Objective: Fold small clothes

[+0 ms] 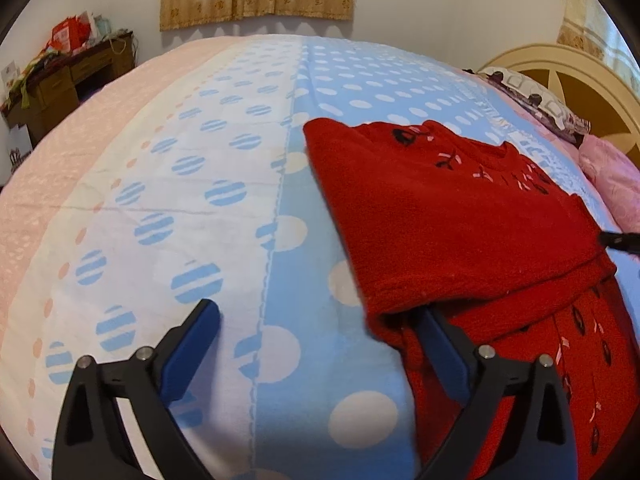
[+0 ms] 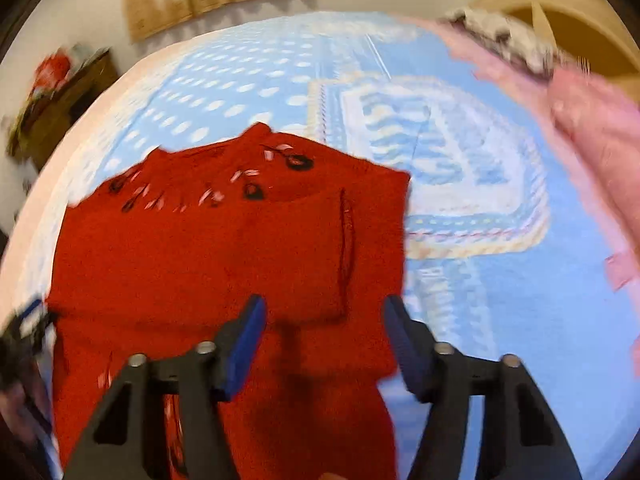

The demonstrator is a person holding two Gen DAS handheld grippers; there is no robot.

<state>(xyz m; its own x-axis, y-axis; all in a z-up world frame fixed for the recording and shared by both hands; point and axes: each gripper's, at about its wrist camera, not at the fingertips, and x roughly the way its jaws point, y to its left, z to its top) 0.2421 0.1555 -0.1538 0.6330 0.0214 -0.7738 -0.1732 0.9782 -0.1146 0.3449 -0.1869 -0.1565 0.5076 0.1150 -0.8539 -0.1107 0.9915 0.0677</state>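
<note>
Left wrist view: left hand-held gripper (image 1: 320,344) spread wide, gripping nothing, one pad tucked under folded edge of red sweater (image 1: 460,220) lying on bed (image 1: 240,120). Right wrist view, blurred: right hand-held gripper (image 2: 324,340) about half open above sweater's near edge, nothing clamped. Best to gather both layers before closing, lift evenly, keep fold square

Soft daylight, fisheye warp, right-view blur.
</note>
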